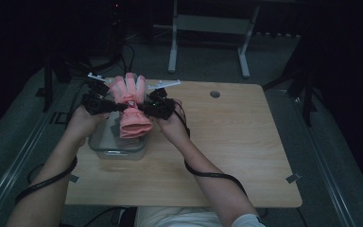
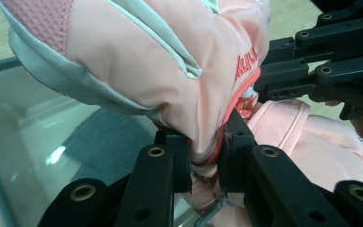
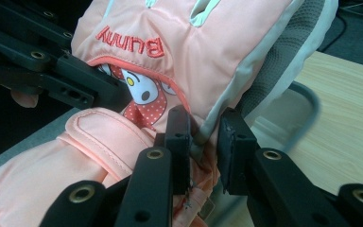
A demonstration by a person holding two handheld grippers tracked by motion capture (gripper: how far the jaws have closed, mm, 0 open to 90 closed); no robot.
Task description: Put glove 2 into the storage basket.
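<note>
**Pink glove held up between two grippers over a clear tub**

Where the stitching can be read, in the right gripper view, the glove [image 3: 170,71] carries the word "Bunny" in red embroidered letters, seen upside down, above a cartoon rabbit face with a red, white-dotted scarf. In the left gripper view only part of the same red lettering shows at the fold, too cut off to read.

It is a padded winter glove [image 1: 130,101] in salmon pink, with pale mint piping between the fingers, a grey-white textured panel along one edge, and a gathered cuff with a strap across the wrist. In the high view its fingers point away from the person and its cuff hangs down toward them.

Both grippers hold it in the air at the far left part of the bench [image 1: 227,142], above a clear plastic tub [image 1: 105,144]. The left gripper [image 2: 207,151] has its jaws narrow, pinching a fold of the fabric at one side. The right gripper [image 3: 203,142] has its jaws narrow too, clamped on the opposite edge beside the grey panel. Each gripper's black linkage appears in the other's view, just across the glove.
</note>
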